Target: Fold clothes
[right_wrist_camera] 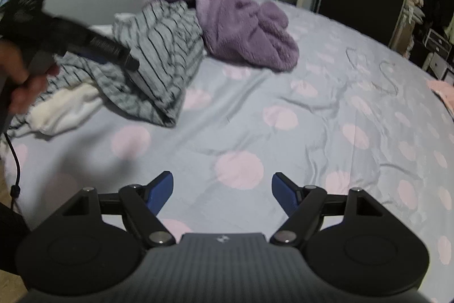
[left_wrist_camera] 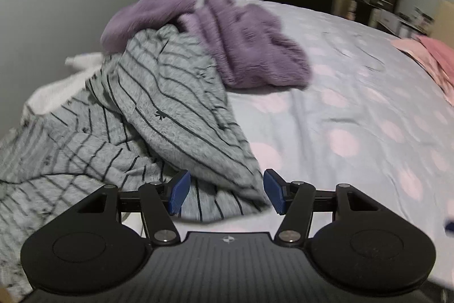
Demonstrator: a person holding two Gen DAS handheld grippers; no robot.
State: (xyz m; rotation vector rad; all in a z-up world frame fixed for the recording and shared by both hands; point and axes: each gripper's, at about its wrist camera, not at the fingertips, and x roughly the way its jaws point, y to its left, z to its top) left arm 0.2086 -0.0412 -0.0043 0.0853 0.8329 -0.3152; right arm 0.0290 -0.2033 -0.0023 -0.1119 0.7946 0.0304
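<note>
Hovering with jaws wide, the left gripper has the grey striped garment just ahead, none pinched; better to grab one hem edge. Right gripper gapes over bare bed.

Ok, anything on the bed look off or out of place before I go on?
Nothing damaged or spilled. The striped top, purple fleece and a white piece lie in one crumpled heap, unfolded. A pink garment sits apart at the far edge of the bed.
</note>
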